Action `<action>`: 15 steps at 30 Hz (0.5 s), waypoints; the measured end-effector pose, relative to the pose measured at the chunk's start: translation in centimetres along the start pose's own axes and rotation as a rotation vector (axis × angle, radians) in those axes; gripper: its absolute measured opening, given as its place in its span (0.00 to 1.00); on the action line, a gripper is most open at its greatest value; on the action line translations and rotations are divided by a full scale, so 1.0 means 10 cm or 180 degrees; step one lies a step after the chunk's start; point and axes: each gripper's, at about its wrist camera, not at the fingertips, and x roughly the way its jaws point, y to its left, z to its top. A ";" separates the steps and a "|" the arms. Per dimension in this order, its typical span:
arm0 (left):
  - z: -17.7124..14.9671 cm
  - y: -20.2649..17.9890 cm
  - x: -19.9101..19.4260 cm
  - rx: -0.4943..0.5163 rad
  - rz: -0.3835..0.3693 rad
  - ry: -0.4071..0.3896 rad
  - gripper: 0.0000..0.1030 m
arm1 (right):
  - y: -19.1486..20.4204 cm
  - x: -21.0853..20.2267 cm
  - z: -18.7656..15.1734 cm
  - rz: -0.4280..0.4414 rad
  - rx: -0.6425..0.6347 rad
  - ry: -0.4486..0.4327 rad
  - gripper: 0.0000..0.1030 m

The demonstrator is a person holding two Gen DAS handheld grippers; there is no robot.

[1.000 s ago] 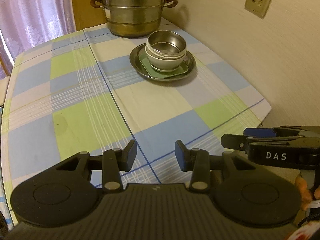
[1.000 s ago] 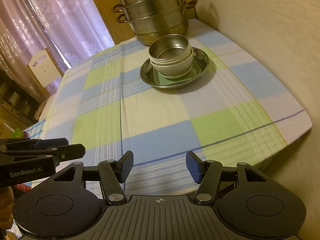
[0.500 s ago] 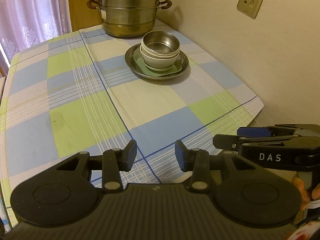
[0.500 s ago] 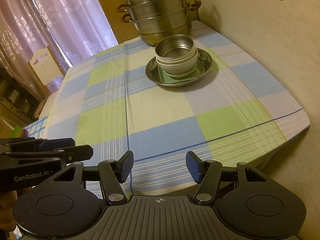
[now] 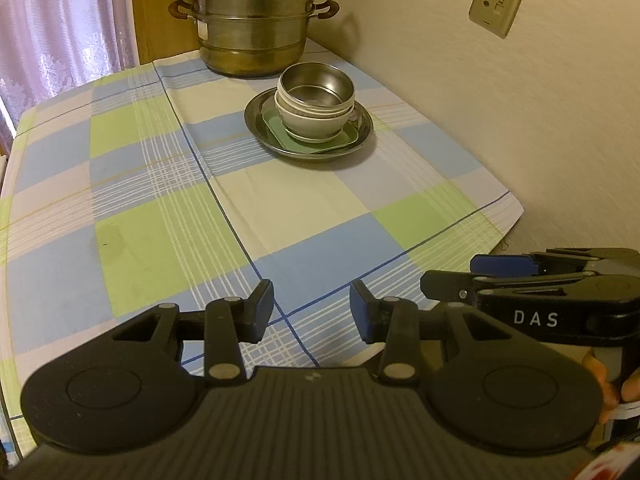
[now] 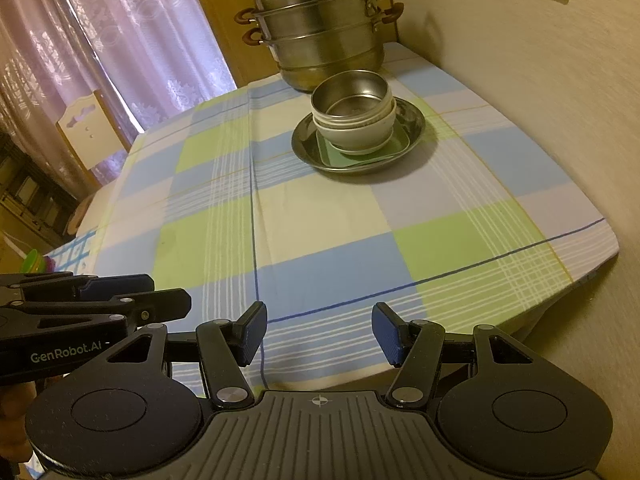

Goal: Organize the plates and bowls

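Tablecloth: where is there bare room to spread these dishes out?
The tablecloth is bare across its near half and the whole side toward the curtain. It is crowded only at the far corner by the wall: bowls nested on a green tray in a metal plate, with the steamer pot just behind.

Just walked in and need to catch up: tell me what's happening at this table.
A person holds a two-finger tool in each hand over the near edge of the checked tablecloth. The left tool and right tool are both open and hold nothing. Farther back, a steel bowl sits nested in white ceramic bowls, on a green rectangular plate, inside a round steel plate. A tiered steel steamer pot stands behind. Nothing is being touched.
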 end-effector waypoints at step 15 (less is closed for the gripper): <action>0.01 -0.03 0.01 0.0020 -0.0007 -0.0001 0.37 | -0.02 0.00 0.01 -0.0002 0.0011 -0.0003 0.57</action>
